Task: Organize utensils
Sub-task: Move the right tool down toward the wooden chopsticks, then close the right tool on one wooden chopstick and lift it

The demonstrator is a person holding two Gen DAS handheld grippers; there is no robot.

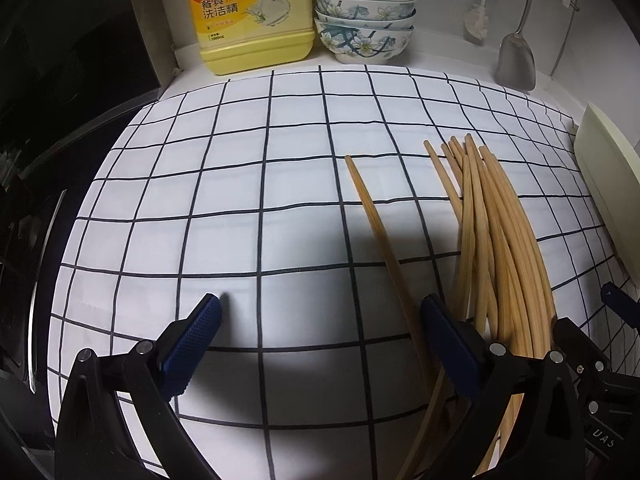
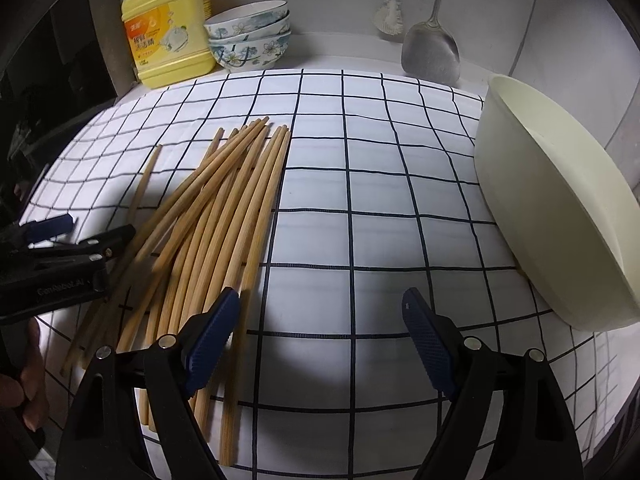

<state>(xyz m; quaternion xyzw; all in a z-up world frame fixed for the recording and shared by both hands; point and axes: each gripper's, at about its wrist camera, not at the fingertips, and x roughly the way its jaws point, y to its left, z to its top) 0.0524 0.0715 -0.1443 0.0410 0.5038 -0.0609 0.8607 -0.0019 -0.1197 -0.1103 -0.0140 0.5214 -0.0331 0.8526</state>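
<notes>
Several wooden chopsticks (image 2: 224,208) lie in a loose bundle on the white checked cloth (image 2: 360,184); they also show in the left wrist view (image 1: 496,232). One chopstick (image 1: 380,232) lies apart, left of the bundle. My left gripper (image 1: 320,312) is open and empty just above the cloth, its right finger beside the lone chopstick. It shows at the left edge of the right wrist view (image 2: 72,232). My right gripper (image 2: 320,304) is open and empty, its left finger over the bundle's near ends.
A pale green basin (image 2: 560,208) leans at the right. A yellow detergent bottle (image 2: 168,36) and three stacked floral bowls (image 2: 252,36) stand at the back. A metal spatula (image 2: 432,52) and a brush (image 2: 390,16) hang on the back wall.
</notes>
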